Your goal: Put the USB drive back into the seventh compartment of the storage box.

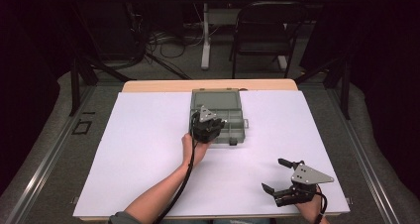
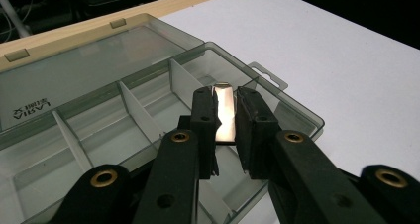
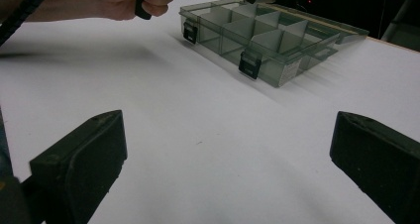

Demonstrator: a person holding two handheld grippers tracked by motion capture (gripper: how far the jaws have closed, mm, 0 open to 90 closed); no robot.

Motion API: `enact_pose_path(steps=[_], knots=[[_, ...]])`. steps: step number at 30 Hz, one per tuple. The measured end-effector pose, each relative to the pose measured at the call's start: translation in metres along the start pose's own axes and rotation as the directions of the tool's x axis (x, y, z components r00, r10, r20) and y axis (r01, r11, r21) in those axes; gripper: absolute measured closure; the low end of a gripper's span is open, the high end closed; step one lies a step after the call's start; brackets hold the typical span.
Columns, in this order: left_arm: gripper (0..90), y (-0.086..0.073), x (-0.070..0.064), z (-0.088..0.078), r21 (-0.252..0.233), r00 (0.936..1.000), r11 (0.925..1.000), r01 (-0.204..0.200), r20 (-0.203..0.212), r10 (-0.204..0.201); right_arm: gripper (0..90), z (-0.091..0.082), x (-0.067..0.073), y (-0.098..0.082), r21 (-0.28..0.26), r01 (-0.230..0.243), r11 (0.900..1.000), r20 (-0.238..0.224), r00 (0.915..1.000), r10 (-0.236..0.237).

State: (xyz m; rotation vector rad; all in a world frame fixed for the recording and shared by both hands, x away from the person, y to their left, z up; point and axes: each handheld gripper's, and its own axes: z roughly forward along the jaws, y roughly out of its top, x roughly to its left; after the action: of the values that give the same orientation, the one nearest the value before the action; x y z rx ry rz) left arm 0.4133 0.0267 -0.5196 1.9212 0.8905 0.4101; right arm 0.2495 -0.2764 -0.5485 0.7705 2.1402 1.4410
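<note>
A black folding chair (image 1: pixel 265 33) stands on the grey floor beyond the table's far edge, with tangled cables (image 1: pixel 163 43) to its left.

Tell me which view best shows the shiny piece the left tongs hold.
The left gripper view: the metal piece sits close-up between the left tongs, over the box. In the high view the tongs cover it; the right gripper view catches just the hand.
</note>
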Motion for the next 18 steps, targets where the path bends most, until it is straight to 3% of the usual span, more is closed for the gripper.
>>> enact_pose_path(steps=[18], knots=[[78.5, -0.004, -0.0006, 0.0102, 0.035, 0.9999, 0.9993, 0.013, -0.002, -0.013, 0.5, 0.0002, 0.0001, 0.0002, 0.0, 0.002, 1.0, -0.001, 1.0, -0.002]])
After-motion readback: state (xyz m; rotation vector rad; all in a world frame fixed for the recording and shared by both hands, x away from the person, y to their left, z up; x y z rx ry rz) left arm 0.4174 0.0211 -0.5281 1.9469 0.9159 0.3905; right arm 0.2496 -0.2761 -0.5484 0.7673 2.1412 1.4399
